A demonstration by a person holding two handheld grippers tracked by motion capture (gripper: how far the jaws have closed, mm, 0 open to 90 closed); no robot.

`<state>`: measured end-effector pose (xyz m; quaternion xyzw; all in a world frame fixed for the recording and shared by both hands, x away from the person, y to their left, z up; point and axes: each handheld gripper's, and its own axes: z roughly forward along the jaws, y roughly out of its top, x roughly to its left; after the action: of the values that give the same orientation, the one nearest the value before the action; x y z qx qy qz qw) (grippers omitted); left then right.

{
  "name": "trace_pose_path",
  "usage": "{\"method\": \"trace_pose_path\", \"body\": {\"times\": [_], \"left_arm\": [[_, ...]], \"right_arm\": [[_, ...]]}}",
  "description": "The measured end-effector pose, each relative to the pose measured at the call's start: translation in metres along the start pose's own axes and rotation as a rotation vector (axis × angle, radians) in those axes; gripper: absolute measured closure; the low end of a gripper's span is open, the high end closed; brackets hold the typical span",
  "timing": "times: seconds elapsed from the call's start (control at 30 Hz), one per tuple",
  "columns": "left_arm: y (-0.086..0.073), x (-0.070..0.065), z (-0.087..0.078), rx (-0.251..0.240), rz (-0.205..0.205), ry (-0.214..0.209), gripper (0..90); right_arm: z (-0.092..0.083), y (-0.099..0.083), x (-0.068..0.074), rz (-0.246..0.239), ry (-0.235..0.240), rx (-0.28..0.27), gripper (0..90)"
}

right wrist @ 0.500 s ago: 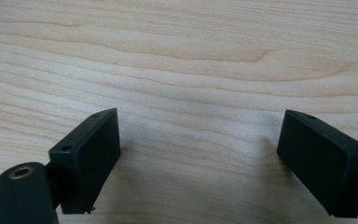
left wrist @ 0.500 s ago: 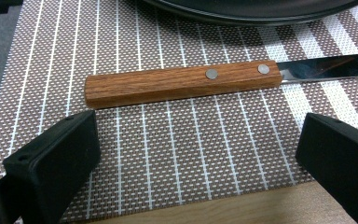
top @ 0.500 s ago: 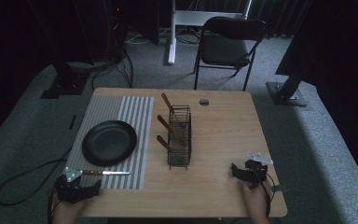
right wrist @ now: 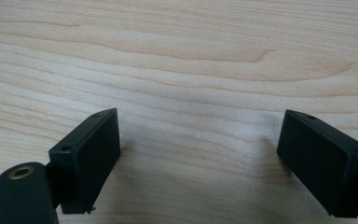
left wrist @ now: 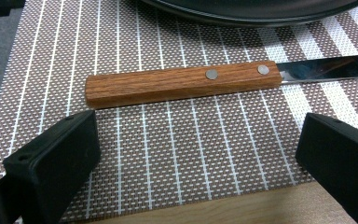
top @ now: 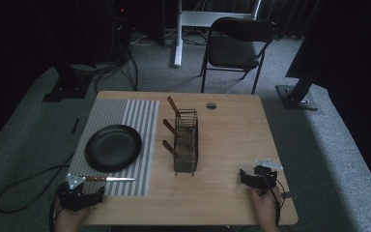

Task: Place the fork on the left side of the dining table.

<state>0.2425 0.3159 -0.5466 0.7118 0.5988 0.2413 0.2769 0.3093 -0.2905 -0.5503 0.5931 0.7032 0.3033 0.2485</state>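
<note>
Jaws wide and empty on both grippers, I ease the left gripper (top: 88,197) straight onto the knife (left wrist: 182,84) handle near the surface's front-left corner.

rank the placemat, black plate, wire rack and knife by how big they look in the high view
1. placemat, largest by far
2. black plate
3. wire rack, long but narrow
4. knife, smallest: thin, about as long as the plate is wide
</note>
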Motion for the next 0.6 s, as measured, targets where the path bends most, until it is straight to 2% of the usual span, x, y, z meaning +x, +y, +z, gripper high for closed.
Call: {"method": "trace_pose_path", "body": {"times": [0.07, 0.13, 0.6], "left_arm": [[0.0000, 0.0000, 0.0000, 0.000, 0.000, 0.000, 0.0], [0.0025, -0.0002, 0.0000, 0.020, -0.001, 0.001, 0.0], [0.0043, -0.0002, -0.0062, 0.031, 0.007, -0.015, 0.0]], "right_arm": [[0.0000, 0.0000, 0.0000, 0.000, 0.000, 0.000, 12.8], [0.0000, 0.0000, 0.0000, 0.000, 0.000, 0.000, 12.8], [0.0000, 0.0000, 0.0000, 0.000, 0.000, 0.000, 12.8]]}}
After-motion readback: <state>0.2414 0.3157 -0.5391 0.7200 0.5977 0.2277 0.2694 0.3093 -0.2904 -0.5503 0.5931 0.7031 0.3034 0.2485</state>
